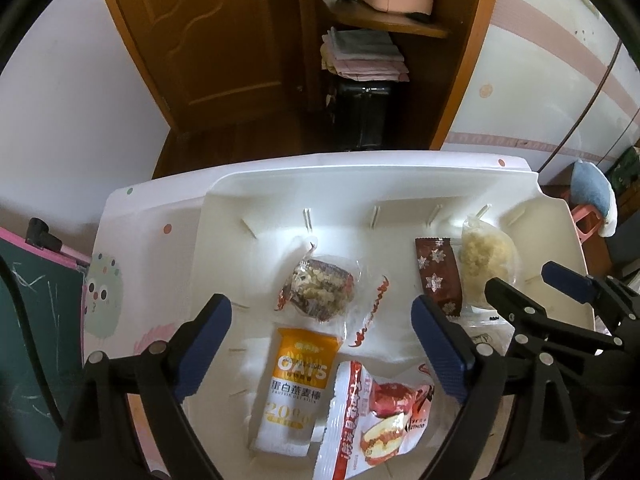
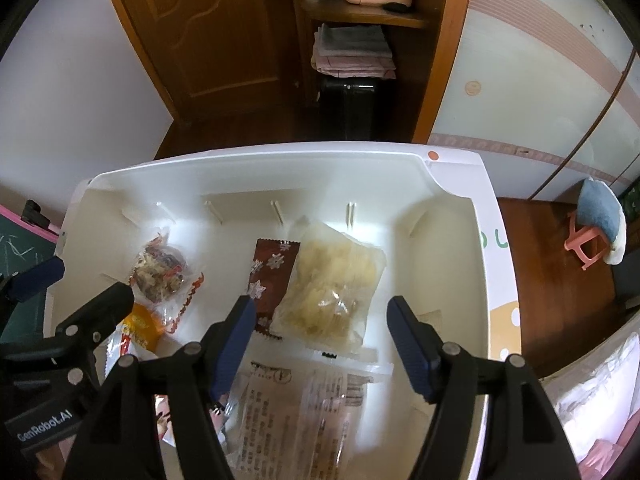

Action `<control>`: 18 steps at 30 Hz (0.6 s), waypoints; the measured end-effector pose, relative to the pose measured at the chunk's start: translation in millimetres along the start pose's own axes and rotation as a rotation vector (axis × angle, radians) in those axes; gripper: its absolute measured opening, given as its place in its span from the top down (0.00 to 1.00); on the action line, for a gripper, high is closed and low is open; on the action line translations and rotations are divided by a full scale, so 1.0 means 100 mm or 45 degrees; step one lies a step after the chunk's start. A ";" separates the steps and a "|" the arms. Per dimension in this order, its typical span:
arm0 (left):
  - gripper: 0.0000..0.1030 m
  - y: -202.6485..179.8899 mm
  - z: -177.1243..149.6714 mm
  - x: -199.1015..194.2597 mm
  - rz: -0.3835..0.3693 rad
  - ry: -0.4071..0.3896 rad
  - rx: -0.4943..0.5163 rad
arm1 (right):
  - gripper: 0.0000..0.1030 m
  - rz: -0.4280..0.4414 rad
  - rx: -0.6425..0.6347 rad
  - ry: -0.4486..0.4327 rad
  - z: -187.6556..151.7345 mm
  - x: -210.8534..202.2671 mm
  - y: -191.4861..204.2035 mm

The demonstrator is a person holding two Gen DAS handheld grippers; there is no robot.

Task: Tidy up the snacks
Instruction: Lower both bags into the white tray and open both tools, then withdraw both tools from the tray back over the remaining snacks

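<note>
- I have both grippers angled down over the white tray (image 1: 400,184), which sits on a white table with coloured dots (image 1: 132,216).
- My left gripper (image 1: 322,344): jaws spread wide, nothing between the pads. Below the gap lie the orange-and-white oat bar packet (image 1: 292,392) and, just beside it and overlapping its lower edge, a red-and-white cake packet (image 1: 376,424).
- Beyond those, a clear-wrapped nut cake (image 1: 320,290) lies mid-tray.
- My right gripper (image 2: 322,348): jaws released as well, pads clear of everything. A clear packet with printed text (image 2: 296,412) lies flat under the gap.
- Further in, a brown snowflake packet (image 2: 270,280) and a clear bag of pale yellow snack (image 2: 332,284) lie side by side, edges touching.
- All snacks I can see are inside the tray.
- Background: wooden door (image 1: 208,40), shelf with folded cloths (image 1: 360,54).
</note>
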State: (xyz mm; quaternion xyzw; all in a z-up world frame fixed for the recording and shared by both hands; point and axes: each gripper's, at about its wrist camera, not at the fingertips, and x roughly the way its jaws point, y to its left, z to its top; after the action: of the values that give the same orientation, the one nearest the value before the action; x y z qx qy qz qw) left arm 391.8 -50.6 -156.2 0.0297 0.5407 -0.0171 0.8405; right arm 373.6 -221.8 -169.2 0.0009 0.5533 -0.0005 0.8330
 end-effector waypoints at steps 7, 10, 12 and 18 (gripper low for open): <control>0.12 0.03 -0.06 -0.25 -0.007 -0.033 0.002 | 0.33 0.008 0.010 -0.018 -0.07 -0.21 0.02; 0.12 0.05 -0.10 -0.43 -0.011 -0.059 0.002 | 0.33 0.012 0.017 -0.037 -0.12 -0.36 0.04; 0.12 0.08 -0.14 -0.56 -0.015 -0.078 0.001 | 0.33 0.014 0.021 -0.053 -0.15 -0.47 0.05; 0.12 0.19 -0.33 -1.04 -0.026 -0.145 0.003 | 0.34 -0.004 0.044 -0.133 -0.33 -0.93 0.09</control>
State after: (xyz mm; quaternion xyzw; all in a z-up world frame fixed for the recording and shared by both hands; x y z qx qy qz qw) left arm 320.1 -30.1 -74.2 0.0241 0.4922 -0.0281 0.8697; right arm 307.5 -212.7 -96.1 0.0143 0.5090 -0.0115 0.8606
